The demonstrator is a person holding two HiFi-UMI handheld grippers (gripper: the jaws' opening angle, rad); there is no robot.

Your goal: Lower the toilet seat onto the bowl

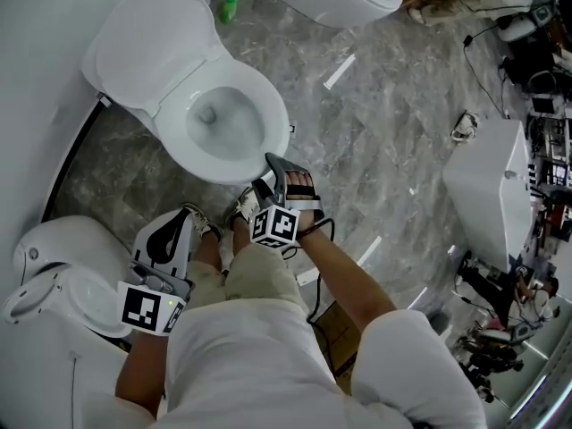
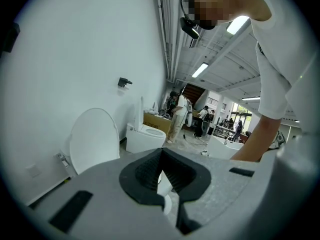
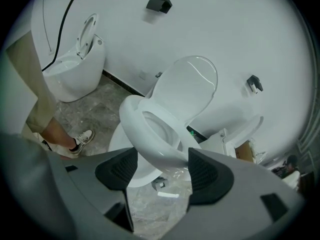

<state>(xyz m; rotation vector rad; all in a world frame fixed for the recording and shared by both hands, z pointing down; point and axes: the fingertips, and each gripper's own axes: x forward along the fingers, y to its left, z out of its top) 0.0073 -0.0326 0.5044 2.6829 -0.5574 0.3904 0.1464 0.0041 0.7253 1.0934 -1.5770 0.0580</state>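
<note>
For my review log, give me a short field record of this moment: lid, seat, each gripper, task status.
lid: upright
seat: tilted, partway down, its front above the bowl
right gripper: jaws wide, apparently closed on the seat's front edge
left gripper: jaws together, empty, held away from the seat
task: unfinished; seat not yet on the bowl

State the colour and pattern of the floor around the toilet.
Grey, with pale marble-like veining. The floor shows best in the head view.
</note>
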